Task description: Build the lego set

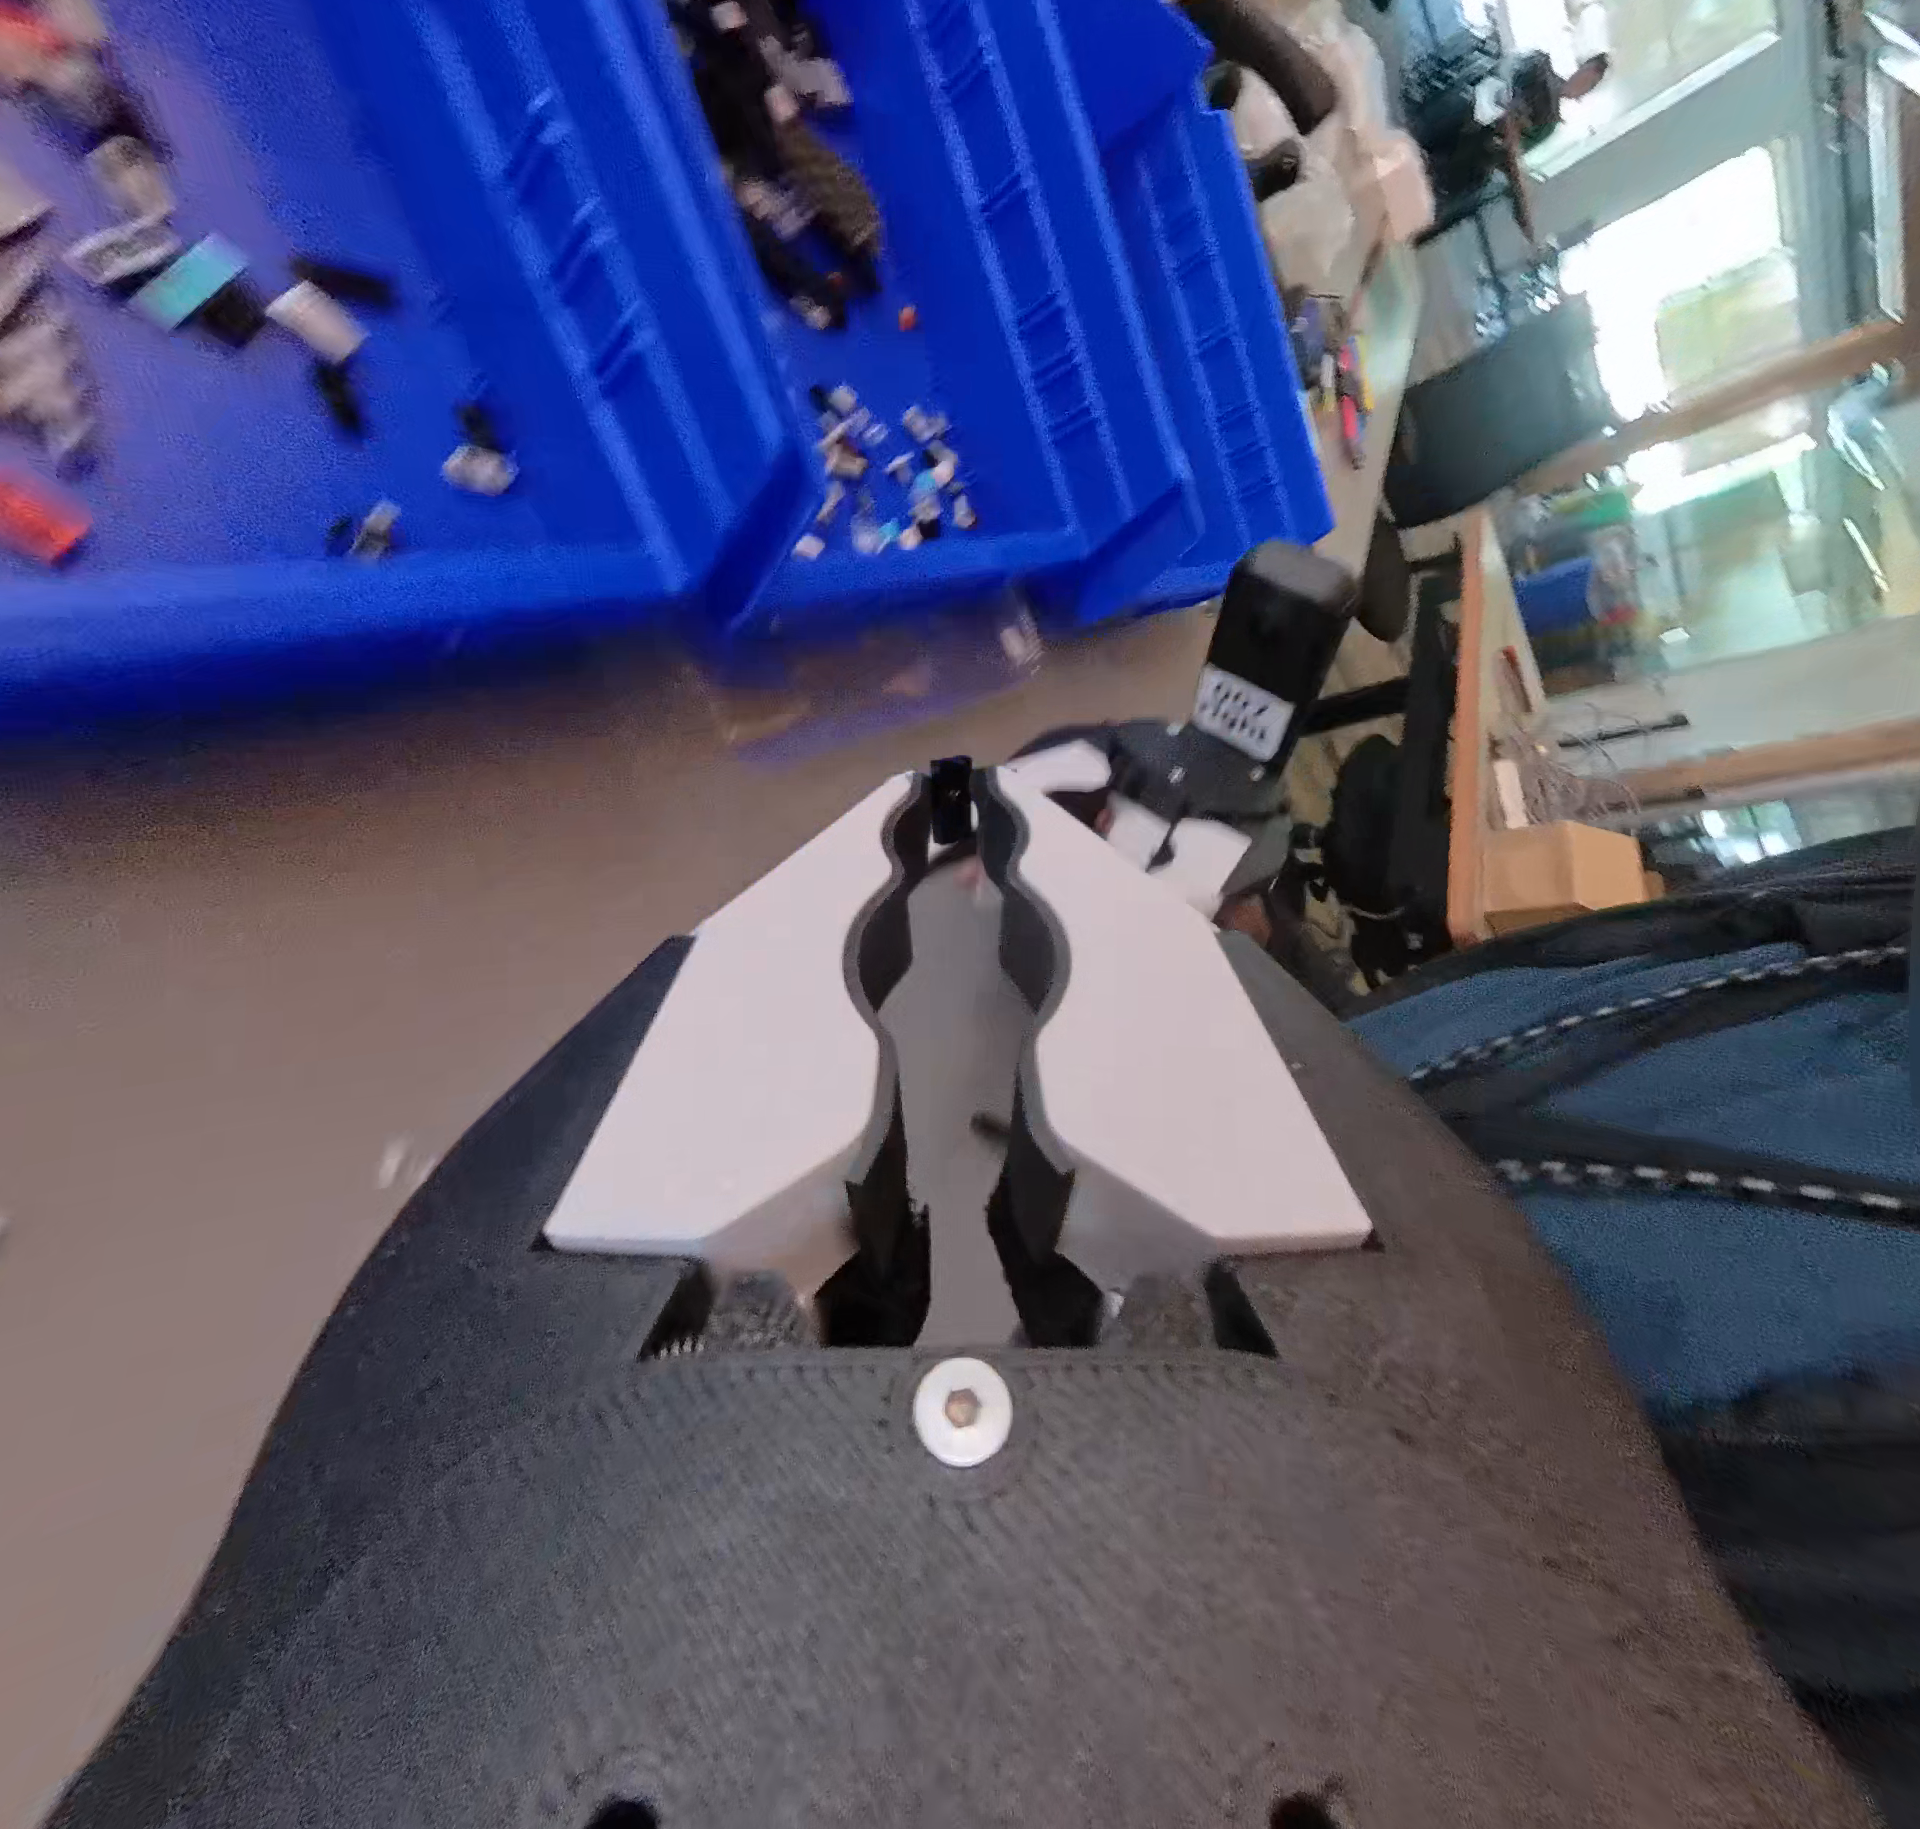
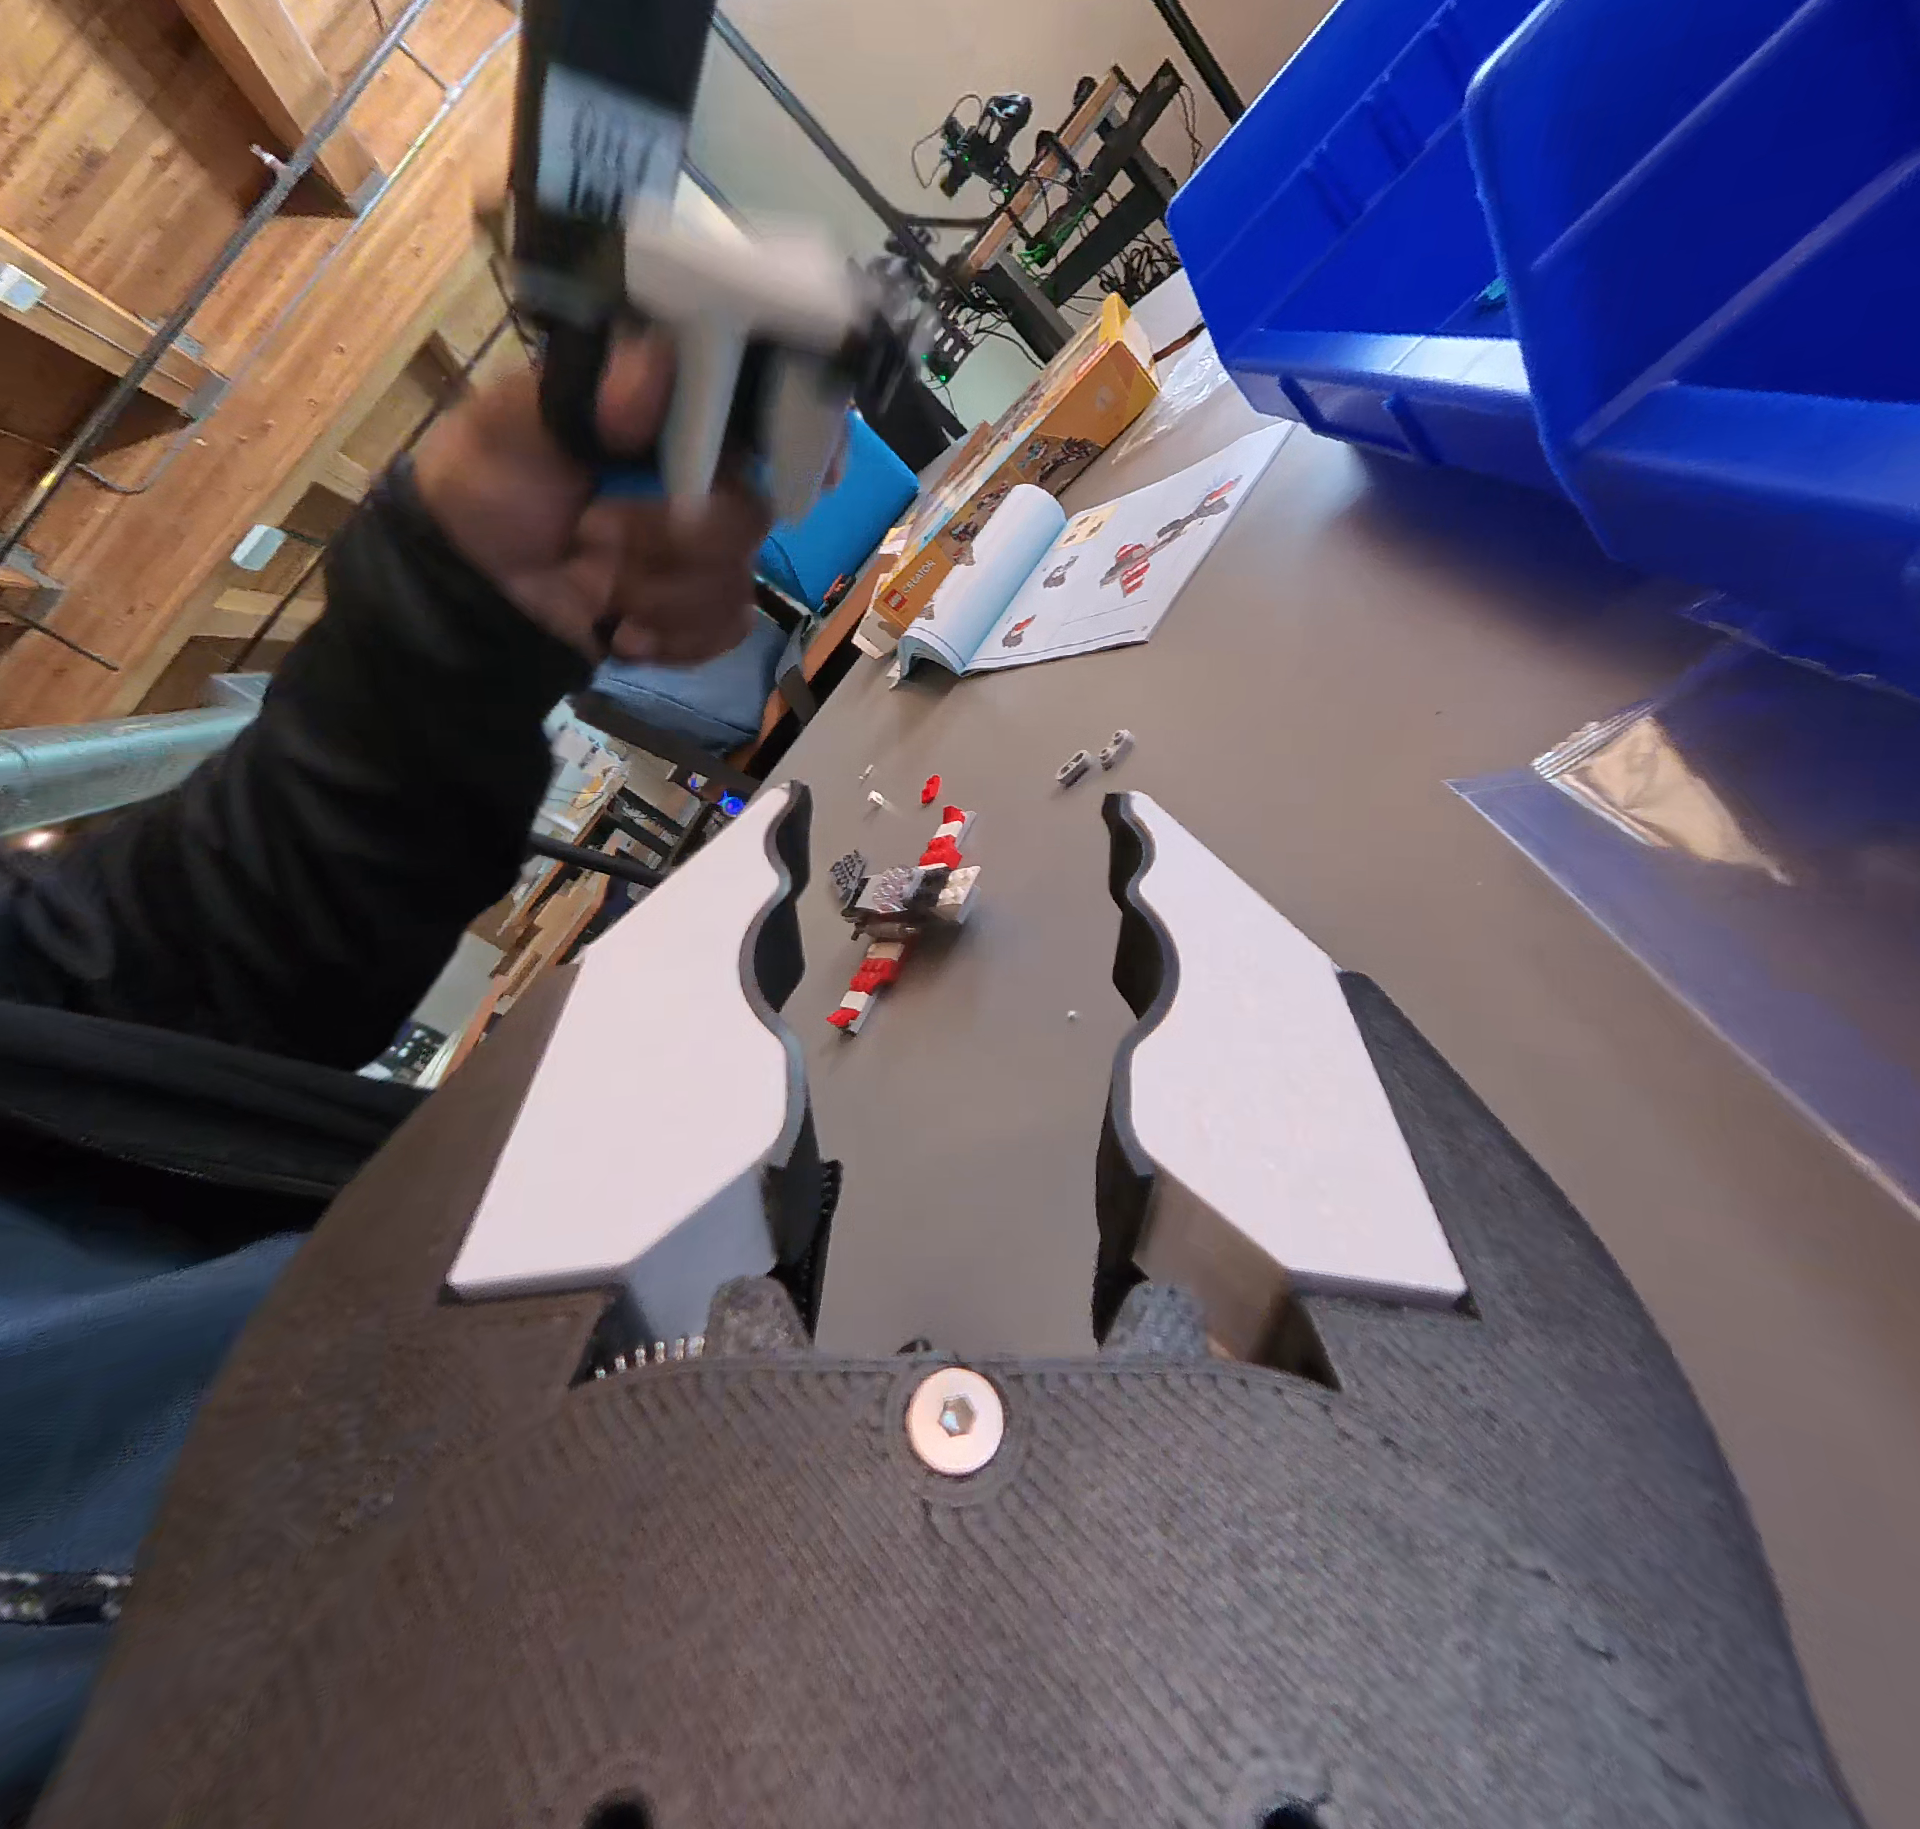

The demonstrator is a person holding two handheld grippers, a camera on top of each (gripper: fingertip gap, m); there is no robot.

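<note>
In the left wrist view my left gripper [image 1: 951, 792] is shut on a small black lego piece [image 1: 950, 798] pinched at its fingertips, above the grey table. Beyond it the right gripper [image 1: 1143, 823] shows partly. In the right wrist view my right gripper [image 2: 951, 813] is open and empty, low over the table. Between its fingers lies a partly built red, white and grey lego model [image 2: 906, 906]. The left gripper [image 2: 686, 304] shows blurred at the upper left, held up in a hand.
Blue bins [image 1: 436, 252] with loose lego pieces stand on the table; they also show in the right wrist view [image 2: 1621, 221]. An open instruction booklet [image 2: 1081, 564], a yellow lego box [image 2: 1049, 429], small loose pieces [image 2: 1091, 756] and a clear plastic bag [image 2: 1704, 844] lie on the table. Across from one pair of fingers to the other is roughly 9 centimeters.
</note>
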